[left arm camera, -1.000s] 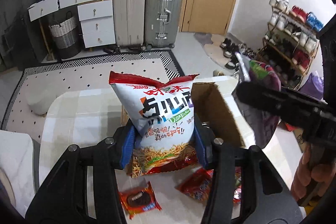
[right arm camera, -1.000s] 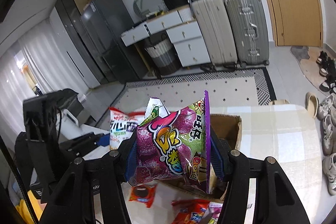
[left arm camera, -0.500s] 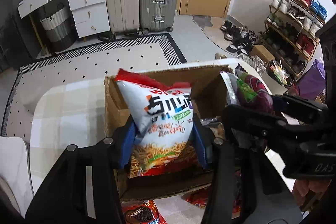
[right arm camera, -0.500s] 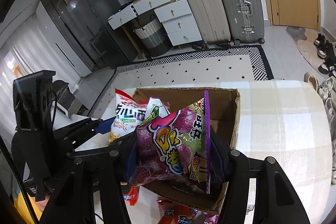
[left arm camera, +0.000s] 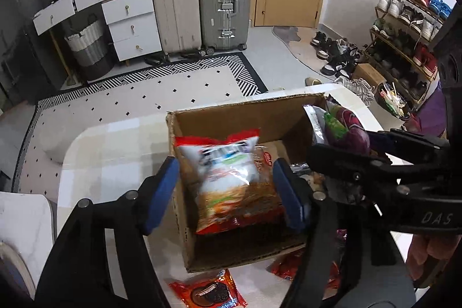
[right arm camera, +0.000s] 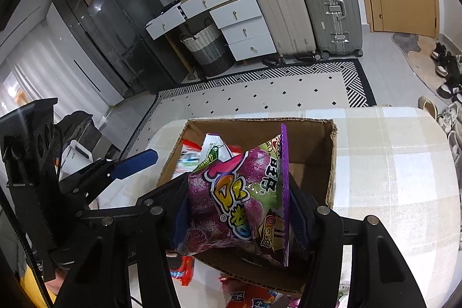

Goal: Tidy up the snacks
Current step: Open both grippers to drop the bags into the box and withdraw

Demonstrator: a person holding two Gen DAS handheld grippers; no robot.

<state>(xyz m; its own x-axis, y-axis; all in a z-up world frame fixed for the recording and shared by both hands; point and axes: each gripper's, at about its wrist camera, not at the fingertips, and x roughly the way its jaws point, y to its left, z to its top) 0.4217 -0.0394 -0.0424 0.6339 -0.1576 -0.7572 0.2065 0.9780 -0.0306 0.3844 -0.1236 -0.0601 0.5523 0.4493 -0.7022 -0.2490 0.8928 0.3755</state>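
An open cardboard box (left arm camera: 231,111) stands on the checked table; it also shows in the right wrist view (right arm camera: 320,152). My left gripper (left arm camera: 228,192) is open above the box, its blue pads apart from a white and red noodle-snack bag (left arm camera: 228,181) that is blurred and dropping into the box. My right gripper (right arm camera: 239,215) is shut on a purple candy bag (right arm camera: 231,204) and holds it over the box's near edge. The purple bag also shows at the right in the left wrist view (left arm camera: 343,126).
A red cookie packet (left arm camera: 208,292) and other red packets (left arm camera: 288,264) lie on the table (left arm camera: 109,152) in front of the box. Suitcases (left arm camera: 222,2), a drawer unit and a shoe rack (left arm camera: 404,28) stand on the floor beyond.
Both grippers moved forward over the box. The left gripper opened and let go of the noodle-snack bag, which falls into the box. The right gripper still holds the purple bag.
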